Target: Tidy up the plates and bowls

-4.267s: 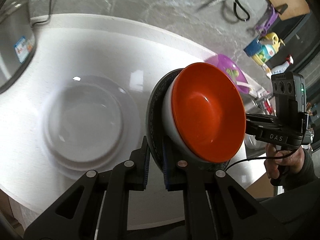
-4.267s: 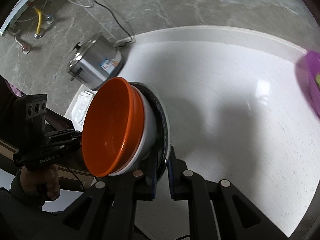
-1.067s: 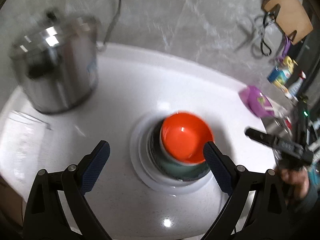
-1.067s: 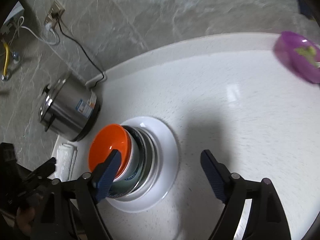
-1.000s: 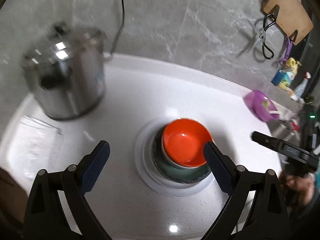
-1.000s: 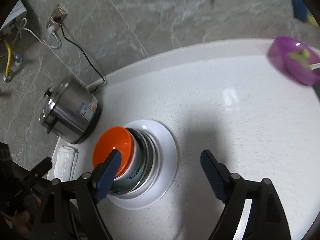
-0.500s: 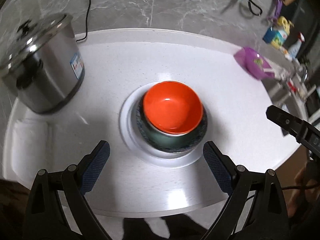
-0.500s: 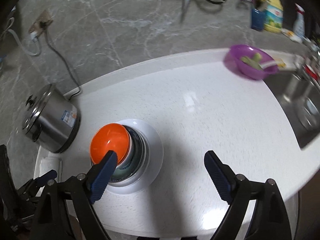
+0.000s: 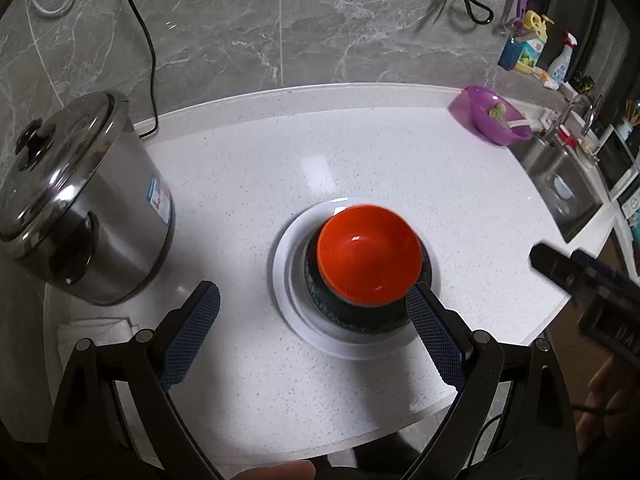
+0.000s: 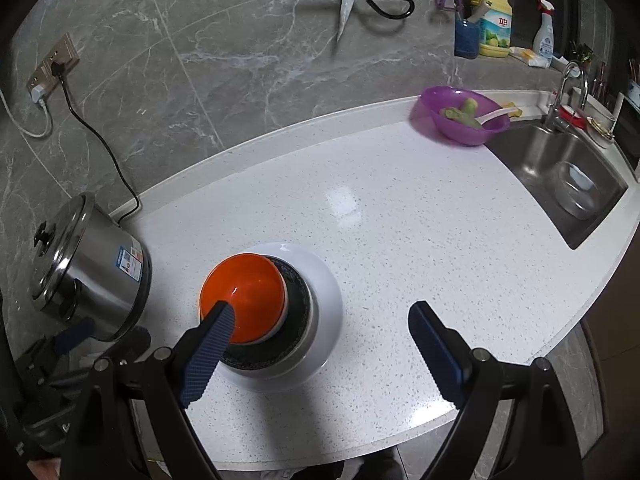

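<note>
Tools (image 9: 312, 330) wide above stacked bowls (image 9: 369, 255)

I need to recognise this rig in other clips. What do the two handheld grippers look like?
Both the left gripper and right gripper are matte black linkage frames with silver pivot bolts. Each finger ends in a dark blue cross-hatched pad.

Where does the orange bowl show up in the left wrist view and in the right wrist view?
Left wrist: orange bowl sits centre-right, topping the stack on the white plate, just above the right fingertip.
Right wrist: orange bowl sits lower left, partly behind the left fingertip.
Shared landmark: the steel pot stands left of the stack in both.
</note>
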